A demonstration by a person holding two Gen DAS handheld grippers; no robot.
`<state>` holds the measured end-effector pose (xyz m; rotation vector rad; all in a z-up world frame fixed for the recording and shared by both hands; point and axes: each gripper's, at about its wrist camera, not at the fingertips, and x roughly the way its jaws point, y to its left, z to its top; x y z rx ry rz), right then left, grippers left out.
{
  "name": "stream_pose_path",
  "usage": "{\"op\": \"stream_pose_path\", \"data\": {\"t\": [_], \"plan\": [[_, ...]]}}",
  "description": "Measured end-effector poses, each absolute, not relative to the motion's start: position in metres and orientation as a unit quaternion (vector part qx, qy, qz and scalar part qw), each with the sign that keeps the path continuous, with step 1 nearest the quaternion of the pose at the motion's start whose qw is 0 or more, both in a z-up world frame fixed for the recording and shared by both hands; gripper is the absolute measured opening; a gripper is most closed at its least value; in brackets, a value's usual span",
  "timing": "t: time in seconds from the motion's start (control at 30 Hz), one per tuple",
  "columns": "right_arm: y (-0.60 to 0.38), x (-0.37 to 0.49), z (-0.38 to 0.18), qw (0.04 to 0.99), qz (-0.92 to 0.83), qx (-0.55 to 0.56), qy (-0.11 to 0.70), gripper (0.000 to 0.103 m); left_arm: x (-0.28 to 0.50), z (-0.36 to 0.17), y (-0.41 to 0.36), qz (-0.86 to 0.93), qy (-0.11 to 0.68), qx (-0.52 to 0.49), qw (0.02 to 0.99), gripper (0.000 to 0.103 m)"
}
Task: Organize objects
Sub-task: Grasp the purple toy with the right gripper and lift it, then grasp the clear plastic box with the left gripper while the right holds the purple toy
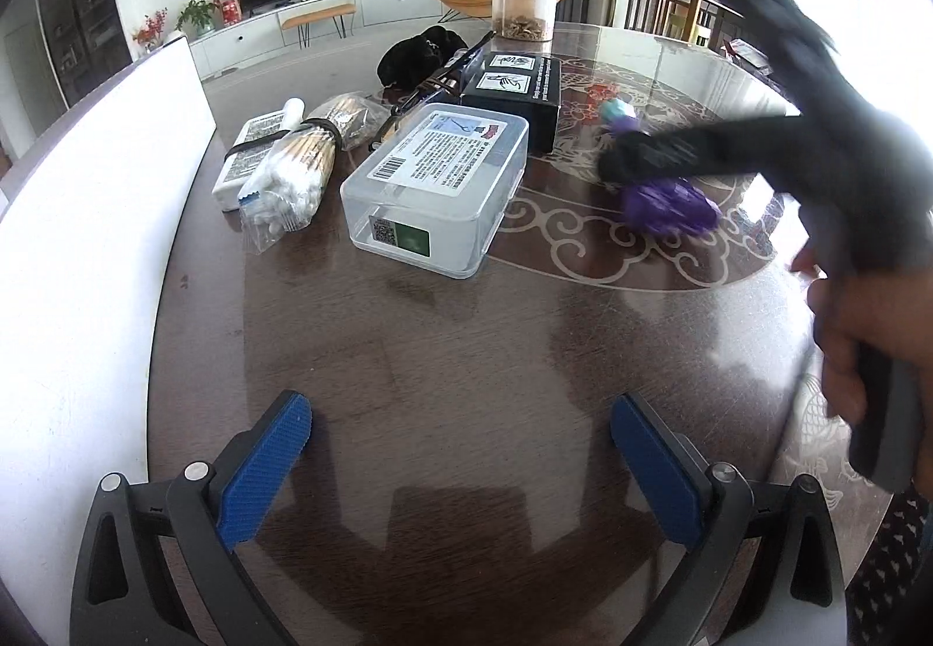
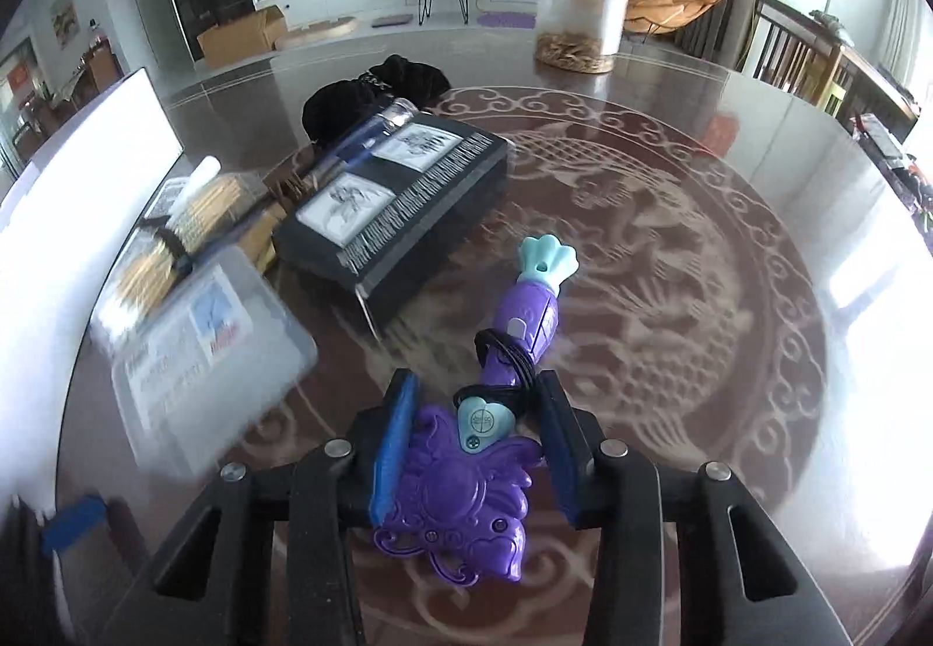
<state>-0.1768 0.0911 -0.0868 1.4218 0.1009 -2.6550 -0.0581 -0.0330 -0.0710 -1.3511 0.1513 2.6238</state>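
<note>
Right gripper (image 2: pixel 475 448) clamped around the purple toy (image 2: pixel 460 494), toy's base cut off behind the pads, possibly lifted, left gripper (image 1: pixel 460 462) spread wide, holding nothing, clear box (image 2: pixel 204 348) blurred

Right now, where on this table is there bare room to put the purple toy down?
Bare wood lies between the clear plastic box and the open left claw. The inlaid circle beyond the purple toy, right of the black box, is also free. It is crowded at the left: cotton swabs, black pouch, pens.
</note>
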Motion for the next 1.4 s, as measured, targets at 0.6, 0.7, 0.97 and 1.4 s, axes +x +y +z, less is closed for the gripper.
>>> {"op": "stream_pose_path", "data": {"t": [0.6, 0.7, 0.97, 1.4], "plan": [[0.15, -0.093, -0.091, 0.035, -0.9, 0.435, 0.013, 0.074, -0.073, -0.063, -0.034, 0.88, 0.033, -0.466, 0.086, 0.103], [0.149, -0.092, -0.092, 0.033, -0.899, 0.437, 0.02, 0.076, -0.093, -0.047, -0.035, 0.887, -0.009, -0.454, 0.086, 0.103], [0.148, -0.093, -0.092, 0.038, -0.898, 0.438, 0.017, 0.078, -0.159, -0.042, -0.009, 0.887, 0.018, -0.458, 0.061, 0.103], [0.148, -0.093, -0.092, 0.047, -0.897, 0.44, 0.013, 0.083, -0.126, -0.058, 0.021, 0.889, 0.125, -0.435, 0.073, 0.063]]}}
